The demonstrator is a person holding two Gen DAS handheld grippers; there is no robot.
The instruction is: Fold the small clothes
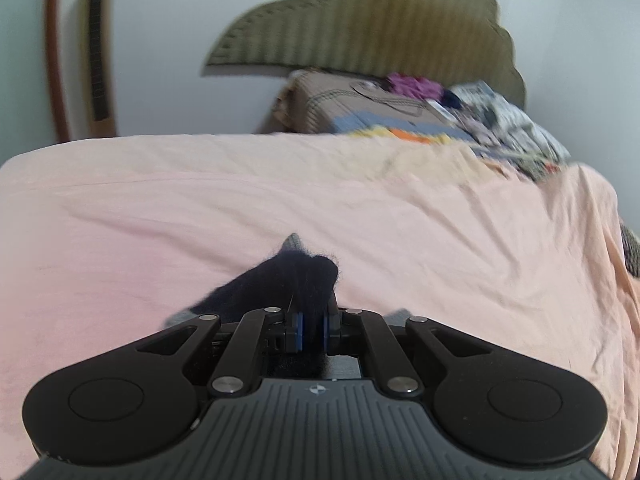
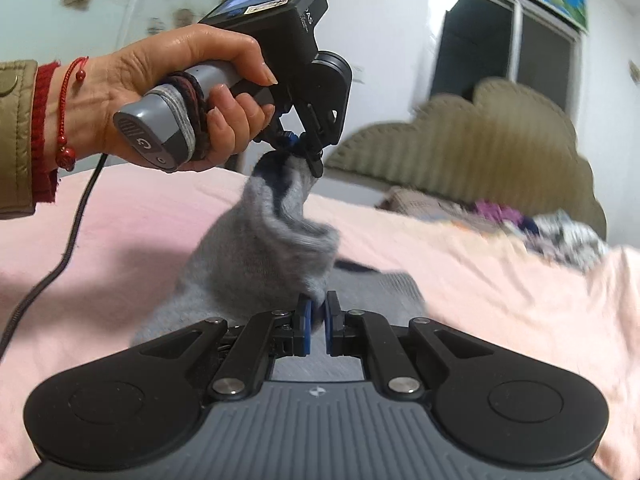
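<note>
Sock (image 2: 256, 256), grey with dark navy toe, lifted above pink bedsheet (image 2: 480, 300), stretched between both grippers. Left gripper (image 2: 300, 148), seen from right wrist view, clamped on navy toe end, held high by left hand (image 2: 168, 92). Same grip in left wrist view: left gripper (image 1: 313, 330) pads closed tight on dark fuzzy fabric (image 1: 296, 280), nothing but sheet beyond. Right gripper (image 2: 316, 326) closed on grey cuff end, blue pads pinching a fold of knit just at fingertips. Sock hangs in a loose curve between the 2 holds, lower grey part touching or nearly touching the sheet, motion blur around the middle.

Progress, judged: mid-fold, early. Both ends secured, toe apparently being carried toward cuff, no crease set yet, nothing laid flat. Second grey knit piece (image 2: 384, 288) lying on sheet just behind the right gripper, cannot tell if sock mate or another garment. Left to do: bring ends together, lay down, release, then whatever else waits. Clutter pile (image 1: 460, 120) at far end by headboard (image 1: 360, 32), too blurred to sort.
</note>
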